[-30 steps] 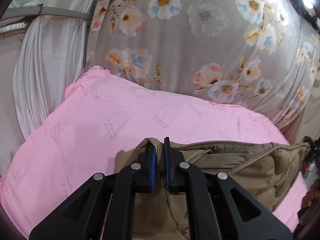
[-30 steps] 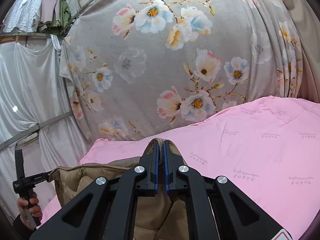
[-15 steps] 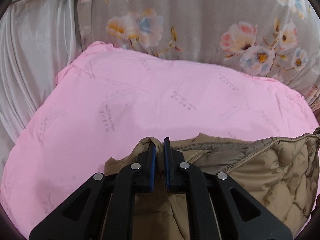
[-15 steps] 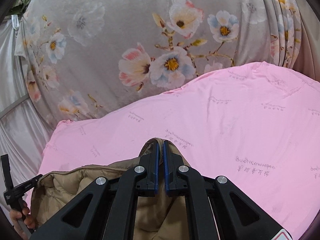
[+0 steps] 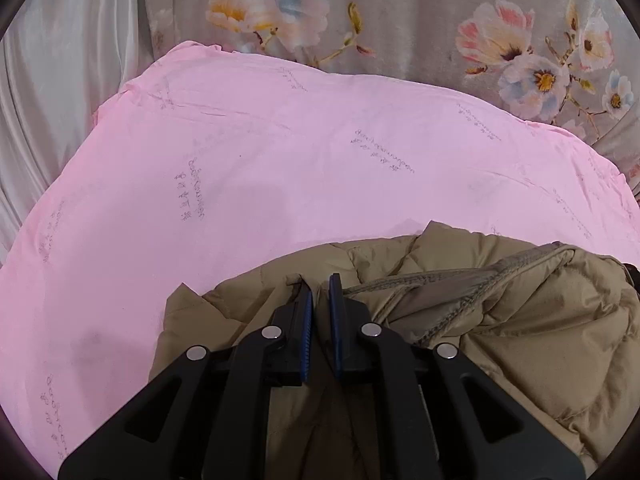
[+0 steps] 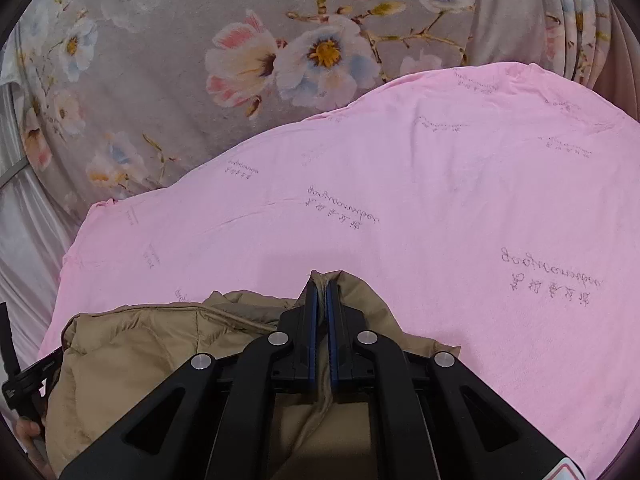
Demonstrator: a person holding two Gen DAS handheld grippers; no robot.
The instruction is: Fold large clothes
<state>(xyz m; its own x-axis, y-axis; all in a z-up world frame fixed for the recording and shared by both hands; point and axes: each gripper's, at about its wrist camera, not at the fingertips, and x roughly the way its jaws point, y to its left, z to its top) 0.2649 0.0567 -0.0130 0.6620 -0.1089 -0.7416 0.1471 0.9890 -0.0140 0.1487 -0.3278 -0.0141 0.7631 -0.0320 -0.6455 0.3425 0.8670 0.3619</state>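
Note:
A tan quilted down jacket lies bunched on the pink bed sheet. My left gripper is shut on a fold of the jacket near its left edge, fabric pinched between the blue pads. In the right wrist view the same jacket spreads to the left, and my right gripper is shut on another pinched fold that sticks up between its fingers. The jacket sags between the two grips and rests on the pink sheet. The other gripper's black handle, held by a hand, shows at the far left edge.
A grey floral curtain hangs behind the bed. A pale satin drape stands to the left of it. The pink sheet stretches wide ahead of both grippers.
Both grippers have come down toward the bed with the jacket still pinched. The curtain has slid up out of view, the sheet fills more of it, and the jacket now settles onto the sheet.

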